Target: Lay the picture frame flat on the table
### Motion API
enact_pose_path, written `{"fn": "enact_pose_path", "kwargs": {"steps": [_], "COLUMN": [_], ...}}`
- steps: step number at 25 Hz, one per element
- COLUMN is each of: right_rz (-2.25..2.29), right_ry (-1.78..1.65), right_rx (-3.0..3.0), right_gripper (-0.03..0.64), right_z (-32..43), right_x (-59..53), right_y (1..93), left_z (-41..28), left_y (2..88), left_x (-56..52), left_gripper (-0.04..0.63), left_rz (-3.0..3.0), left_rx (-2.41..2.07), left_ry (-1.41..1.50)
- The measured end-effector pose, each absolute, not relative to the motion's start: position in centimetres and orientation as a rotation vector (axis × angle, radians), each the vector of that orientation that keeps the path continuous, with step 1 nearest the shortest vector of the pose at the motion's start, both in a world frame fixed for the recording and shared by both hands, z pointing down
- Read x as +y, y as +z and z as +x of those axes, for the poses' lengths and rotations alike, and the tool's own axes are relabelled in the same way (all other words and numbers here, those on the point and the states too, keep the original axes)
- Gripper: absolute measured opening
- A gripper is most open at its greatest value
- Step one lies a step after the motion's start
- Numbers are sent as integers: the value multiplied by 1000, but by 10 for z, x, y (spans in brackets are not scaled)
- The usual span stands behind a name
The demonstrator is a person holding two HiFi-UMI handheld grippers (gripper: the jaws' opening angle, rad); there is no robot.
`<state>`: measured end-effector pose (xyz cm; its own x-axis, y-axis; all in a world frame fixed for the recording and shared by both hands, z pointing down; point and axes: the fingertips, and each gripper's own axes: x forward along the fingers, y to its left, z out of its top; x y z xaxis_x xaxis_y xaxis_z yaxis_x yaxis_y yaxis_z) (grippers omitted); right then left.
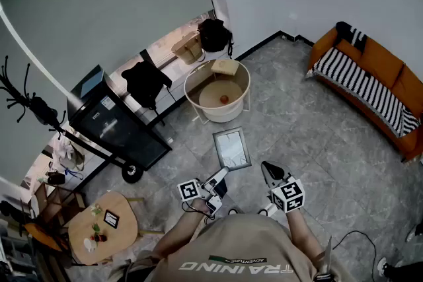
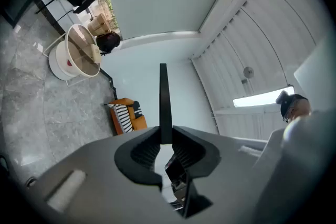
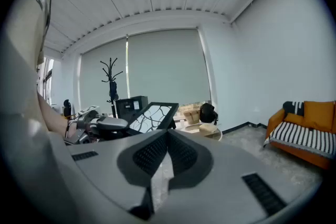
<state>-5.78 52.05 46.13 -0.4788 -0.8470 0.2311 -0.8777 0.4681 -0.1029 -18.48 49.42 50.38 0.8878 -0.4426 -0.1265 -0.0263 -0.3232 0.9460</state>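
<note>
Left tongs (image 1: 223, 174): clamped on the picture frame (image 1: 232, 148) at its near edge.
Right tongs (image 1: 265, 168): closed, empty, just right of it.
Picture frame: held over the floor (image 1: 297, 142), glass up.
Round white table (image 1: 218, 115): well beyond.

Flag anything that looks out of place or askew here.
The picture frame rests on nothing: the left gripper pinches its near edge and holds it in mid-air above the floor. Branching lines across its face could be cracks or print; I cannot tell.
</note>
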Motion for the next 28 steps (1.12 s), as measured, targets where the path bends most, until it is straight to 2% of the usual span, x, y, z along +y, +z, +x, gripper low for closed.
{"fn": "enact_pose_path", "kwargs": {"steps": [16,28], "right_rz": [1511,1443], "right_ry": [232,377], "right_rx": [-2560,-2563], "right_gripper": [8,8], "right_z": [-37,-31], "right_x": [526,530], "right_y": [458,491], "left_z": [-174,-168], "left_y": [502,513], "left_x": [496,504], "left_gripper": [74,74], "left_rz": [1868,1821], "left_rx": [-391,-404], "left_ry": [-420,-430]}}
